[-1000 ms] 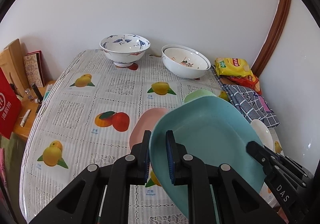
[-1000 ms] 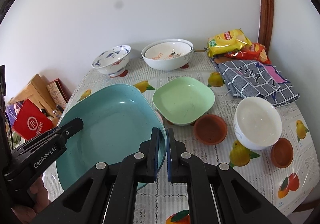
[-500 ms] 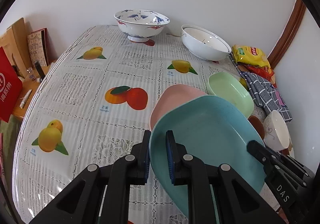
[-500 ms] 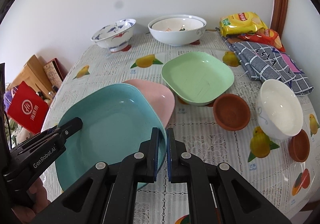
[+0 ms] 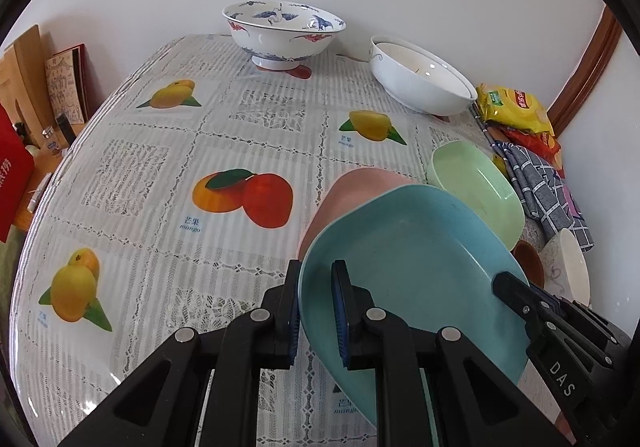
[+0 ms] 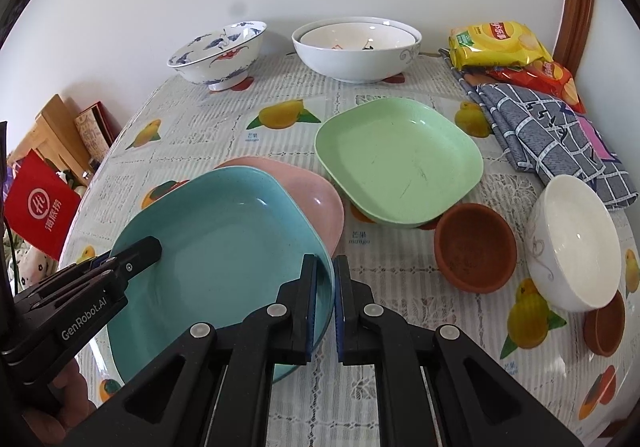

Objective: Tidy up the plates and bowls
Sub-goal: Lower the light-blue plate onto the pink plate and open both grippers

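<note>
I'm gripping the blue plate point(image 6: 224, 247) with both tools: left gripper point(image 5: 317, 311) is clamping one rim, one pad under and one pad on the inside face; right gripper point(image 6: 325, 311) is pinching the opposite rim the same way. Both are pointing steeply down at the table point(image 5: 160, 175). The plate is sitting tilted, overlapping the pink plate point(image 6: 316, 195), which is lying flat mid-table; I can't tell if they're touching. Readable text: "GenRobot.AI" on the left tool body as seen from the right wrist view, "DAS" on the right tool body in the left wrist view. The tablecloth is showing fruit prints with "mango" under Chinese characters. A red bag point(image 6: 40, 207) off the table's left edge is carrying a white circular logo and Chinese text. The yellow snack bag point(image 6: 496, 43) at the far right corner has print too small to read, with a red-orange bag point(image 6: 548, 79) just beside it. The green plate point(image 6: 400, 163) is sitting right of the pink one, its near edge resting on a brown saucer point(image 6: 474, 247). A white bowl point(image 6: 576, 239) is at the right edge, leaning on another brown saucer point(image 6: 606, 327). The blue-patterned bowl point(image 5: 284, 31) and the nested white bowls point(image 5: 420, 75) are at the far edge. A checked cloth point(image 6: 552, 135) is lying along the right edge.
</note>
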Motion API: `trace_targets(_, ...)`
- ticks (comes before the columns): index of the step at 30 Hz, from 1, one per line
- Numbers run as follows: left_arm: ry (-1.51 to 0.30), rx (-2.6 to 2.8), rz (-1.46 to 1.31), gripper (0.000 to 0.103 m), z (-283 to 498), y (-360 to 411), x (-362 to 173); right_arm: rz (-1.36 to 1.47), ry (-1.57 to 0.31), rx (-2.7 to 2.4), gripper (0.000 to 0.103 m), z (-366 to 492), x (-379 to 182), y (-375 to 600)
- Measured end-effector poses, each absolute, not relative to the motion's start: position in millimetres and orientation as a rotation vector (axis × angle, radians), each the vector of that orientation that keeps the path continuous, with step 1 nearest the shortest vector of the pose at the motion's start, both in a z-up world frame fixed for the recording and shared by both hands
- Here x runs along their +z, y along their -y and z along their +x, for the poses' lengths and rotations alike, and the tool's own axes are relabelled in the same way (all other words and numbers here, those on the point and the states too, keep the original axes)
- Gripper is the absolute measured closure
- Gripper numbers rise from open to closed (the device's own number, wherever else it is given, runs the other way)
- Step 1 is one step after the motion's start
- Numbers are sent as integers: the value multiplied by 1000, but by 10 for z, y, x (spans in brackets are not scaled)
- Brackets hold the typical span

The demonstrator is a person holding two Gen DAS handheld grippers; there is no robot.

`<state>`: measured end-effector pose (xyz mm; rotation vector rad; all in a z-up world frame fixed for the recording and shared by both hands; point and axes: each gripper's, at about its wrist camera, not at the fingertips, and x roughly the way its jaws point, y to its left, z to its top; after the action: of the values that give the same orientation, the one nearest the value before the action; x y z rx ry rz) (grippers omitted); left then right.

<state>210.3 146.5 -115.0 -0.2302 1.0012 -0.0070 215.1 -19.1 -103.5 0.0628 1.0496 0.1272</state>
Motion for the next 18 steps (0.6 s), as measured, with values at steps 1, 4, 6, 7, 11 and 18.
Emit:
trace_targets(1, -1000, -4, -230, 89, 2122, -1468, -1150, 57, -1048, 130, 95, 2179, -1042, 186)
trace_targets(4, -998, 6, -222, 89, 2191, -1470, -1155, 35, -1038, 138, 94, 2271, -1060, 155)
trace_targets(6, -999, 10, -221, 89, 2231, -1473, -1166, 28, -1032, 144, 94, 2338, -1067, 145)
trace_targets(7, -1000, 11, -223, 89, 2250, -1476, -1173, 25, -1030, 147, 94, 2366, -1072, 145)
trace_targets(11, -1004, 17, -221, 89, 2299, -1464, -1201, 22, -1031, 162, 94, 2459, -1113, 152)
trace_targets(18, -1009, 11, -190, 89, 2384, -1388, -1231, 13, -1031, 165, 93, 2565, -1191, 182)
